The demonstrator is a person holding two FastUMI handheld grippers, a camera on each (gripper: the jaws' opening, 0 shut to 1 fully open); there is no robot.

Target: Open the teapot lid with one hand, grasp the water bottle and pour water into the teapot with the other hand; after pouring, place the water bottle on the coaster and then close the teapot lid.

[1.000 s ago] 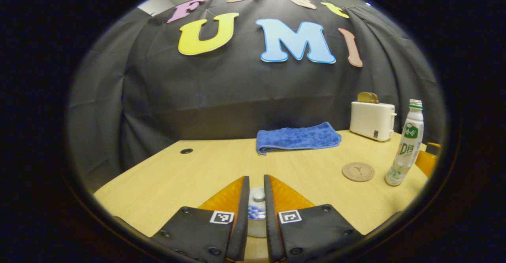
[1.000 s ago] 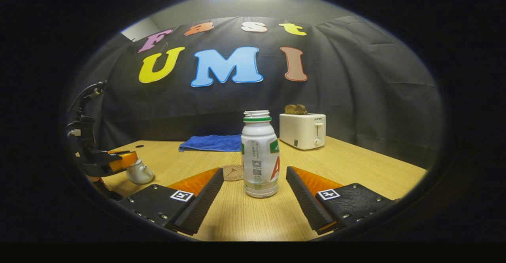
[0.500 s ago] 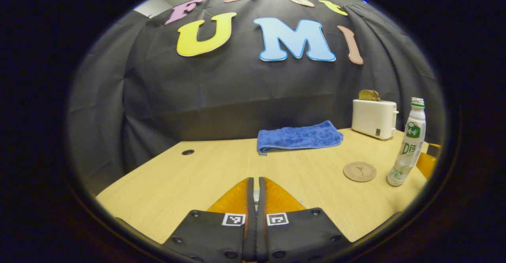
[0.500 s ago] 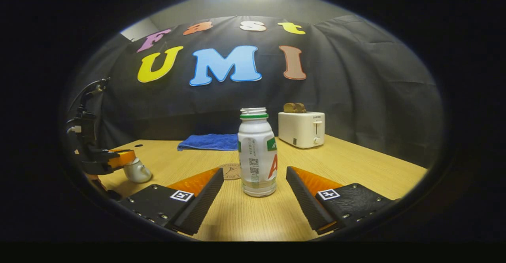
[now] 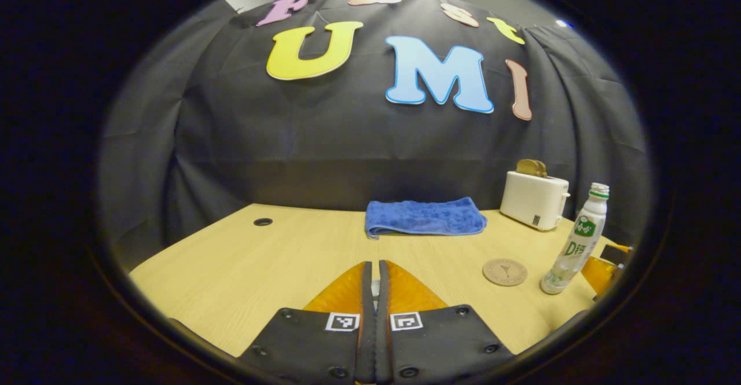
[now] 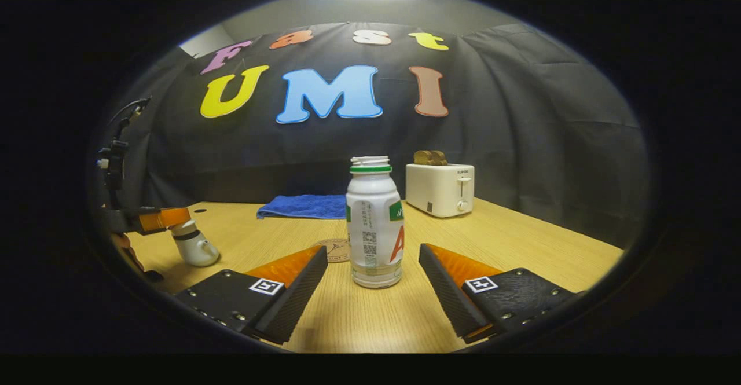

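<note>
On the wooden table (image 6: 521, 240), the left gripper (image 5: 371, 292) is pinched tight, seemingly on the teapot (image 6: 194, 249) lid, clearing its mouth, while the right gripper (image 6: 370, 283) gapes around the uncapped water bottle (image 6: 373, 223), untouched, ready to grasp.

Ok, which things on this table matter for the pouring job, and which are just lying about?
For the job:
- teapot, under the left hand-held gripper
- water bottle, uncapped, upright between the open fingers of the right hand-held gripper
- coaster, bare

Lying about:
- blue towel, folded by the wall
- white toaster with bread in its slots
</note>
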